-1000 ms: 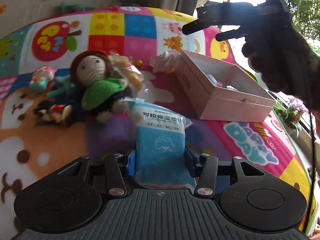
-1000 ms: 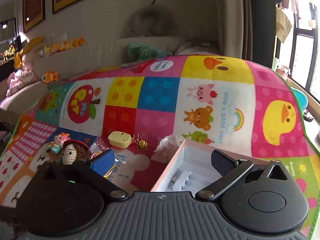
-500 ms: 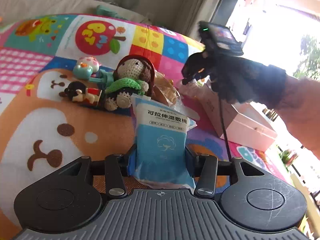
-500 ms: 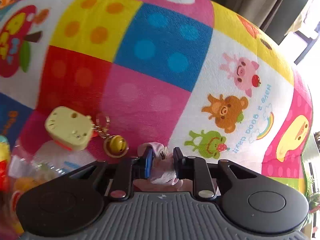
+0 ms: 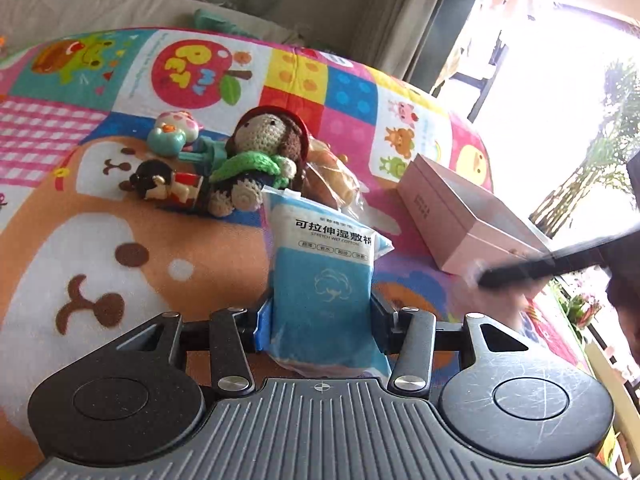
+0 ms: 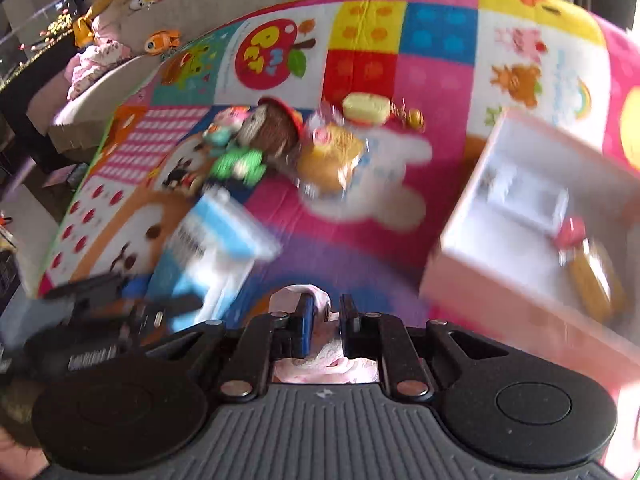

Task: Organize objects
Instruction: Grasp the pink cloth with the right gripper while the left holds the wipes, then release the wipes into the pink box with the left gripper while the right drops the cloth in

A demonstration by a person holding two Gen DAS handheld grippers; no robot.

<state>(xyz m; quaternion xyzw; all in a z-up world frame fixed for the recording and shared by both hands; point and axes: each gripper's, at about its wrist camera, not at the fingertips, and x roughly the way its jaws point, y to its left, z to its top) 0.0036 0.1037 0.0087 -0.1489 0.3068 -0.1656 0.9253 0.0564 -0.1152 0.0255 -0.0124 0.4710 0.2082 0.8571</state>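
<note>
My left gripper (image 5: pixel 322 316) is shut on a blue and white pack of wet cotton pads (image 5: pixel 322 276) and holds it above the colourful play mat. My right gripper (image 6: pixel 323 320) is shut on a small pink cloth item (image 6: pixel 320 354), lifted above the mat; this view is blurred by motion. The open pink box (image 5: pixel 460 212) lies on the mat to the right, also in the right wrist view (image 6: pixel 520 208), with a small red and yellow item (image 6: pixel 588 264) inside. The right gripper shows blurred at the right edge of the left wrist view (image 5: pixel 532 268).
On the mat lie a crocheted doll (image 5: pixel 260 156), a wrapped bun (image 6: pixel 332 156), a yellow keychain toy with a bell (image 6: pixel 366 106), a mushroom toy (image 5: pixel 174 132) and a small black figure (image 5: pixel 164 184). A sofa with cushions runs behind.
My right gripper closed on the pink cloth item, lifted it and swung back toward the box. My left gripper kept hold of the pack and shifted slightly.
</note>
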